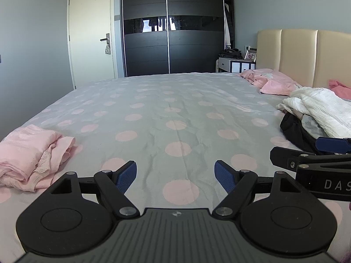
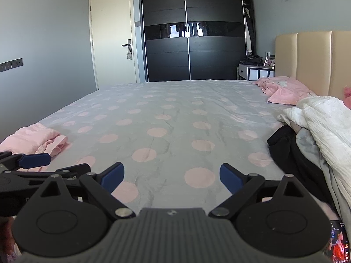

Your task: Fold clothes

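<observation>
your left claw [image 1: 175,175] and right claw [image 2: 172,178] are both wide and empty above the bed [image 1: 175,114]; only the right view shows a lit phone [image 2: 339,243] at near right.

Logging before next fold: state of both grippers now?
Left gripper: open, jaws wide, holding nothing, above the grey pink-dotted bedsheet.
Right gripper: open, holding nothing.

Grey bedsheet [image 1: 175,100] (pink dots)

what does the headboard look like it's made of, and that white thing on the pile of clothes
Headboard: probably padded leather or faux leather, cream with a soft sheen and vertical seams. White garment: seemingly crinkled cotton gauze, matte, with fine wrinkled texture; the exact fibre can't be told.
</observation>
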